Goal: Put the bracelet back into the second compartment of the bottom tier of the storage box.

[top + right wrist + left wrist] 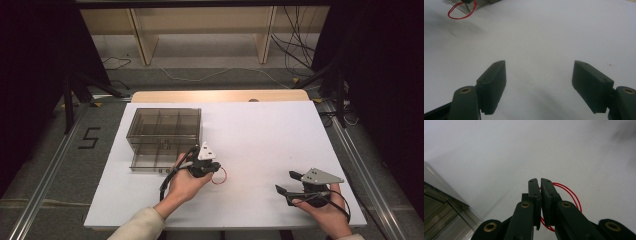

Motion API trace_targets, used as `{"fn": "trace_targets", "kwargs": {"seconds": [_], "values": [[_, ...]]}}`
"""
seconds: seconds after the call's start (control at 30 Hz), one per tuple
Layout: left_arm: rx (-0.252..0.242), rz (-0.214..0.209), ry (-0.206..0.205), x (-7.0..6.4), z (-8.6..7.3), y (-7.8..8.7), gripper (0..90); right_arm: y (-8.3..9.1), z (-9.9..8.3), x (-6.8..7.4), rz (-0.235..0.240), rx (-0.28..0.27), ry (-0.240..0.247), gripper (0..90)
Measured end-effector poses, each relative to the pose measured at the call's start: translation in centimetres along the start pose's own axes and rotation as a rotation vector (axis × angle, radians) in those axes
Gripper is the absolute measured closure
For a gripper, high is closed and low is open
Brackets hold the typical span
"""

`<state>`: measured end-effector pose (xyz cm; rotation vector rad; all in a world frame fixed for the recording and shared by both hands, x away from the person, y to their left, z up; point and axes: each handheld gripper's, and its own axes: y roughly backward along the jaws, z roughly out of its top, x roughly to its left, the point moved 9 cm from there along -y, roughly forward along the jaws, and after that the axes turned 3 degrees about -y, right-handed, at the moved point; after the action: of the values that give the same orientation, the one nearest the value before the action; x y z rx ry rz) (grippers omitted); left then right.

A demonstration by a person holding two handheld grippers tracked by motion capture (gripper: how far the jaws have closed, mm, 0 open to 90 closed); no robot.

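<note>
Right gripper sits nearest, by the desk's front right corner, black jaws wide apart with nothing between them, hovering over bare white desk. Left gripper is a bit farther in, left of centre, jaws pinched together on a thin red wire-like loop, likely a rubber band; the loop pokes out past the jaw tips and curves round to one side, seemingly just lifted off or grazing the desk, hard to tell from the high view. Just beyond and left of it stands a smoky transparent plastic organiser box with compartments, lower drawer pulled out toward the front edge. Step in hand, judged: carrying the held loop to the box. Next move needs a short swing left over the open drawer, then releasing into one compartment.
</note>
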<state>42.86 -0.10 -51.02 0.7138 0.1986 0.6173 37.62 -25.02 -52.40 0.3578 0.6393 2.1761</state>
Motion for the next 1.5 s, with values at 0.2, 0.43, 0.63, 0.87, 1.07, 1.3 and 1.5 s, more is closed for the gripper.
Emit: {"fn": "trace_targets", "kwargs": {"seconds": [0.2,0.43,0.63,0.87,1.07,1.3,1.5], "values": [[-0.003,0.003,0.010,0.3,-0.1,0.4,86.8,0.0,0.0,0.0,-0.001,0.000,-0.002,28.3],[-0.006,0.010,0.020,0.7,-0.2,0.8,86.9,0.0,0.0,0.0,-0.001,0.001,-0.001,28.4],[-0.006,0.017,0.026,1.0,-0.3,1.1,86.9,0.0,0.0,0.0,-0.002,-0.001,-0.002,28.4],[-0.008,0.028,0.038,1.6,-0.4,1.6,86.9,0.0,-0.1,0.0,-0.004,0.002,-0.001,28.4],[-0.011,0.036,0.046,1.8,-0.5,1.9,86.9,0.0,0.0,0.0,-0.002,-0.002,0.000,28.4],[-0.016,0.043,0.053,2.2,-0.5,2.3,86.9,0.0,0.0,0.0,0.001,-0.002,0.001,28.4],[-0.017,0.048,0.063,2.5,-0.7,2.5,86.9,0.0,-0.1,-0.1,0.000,0.006,-0.005,28.4]]}}
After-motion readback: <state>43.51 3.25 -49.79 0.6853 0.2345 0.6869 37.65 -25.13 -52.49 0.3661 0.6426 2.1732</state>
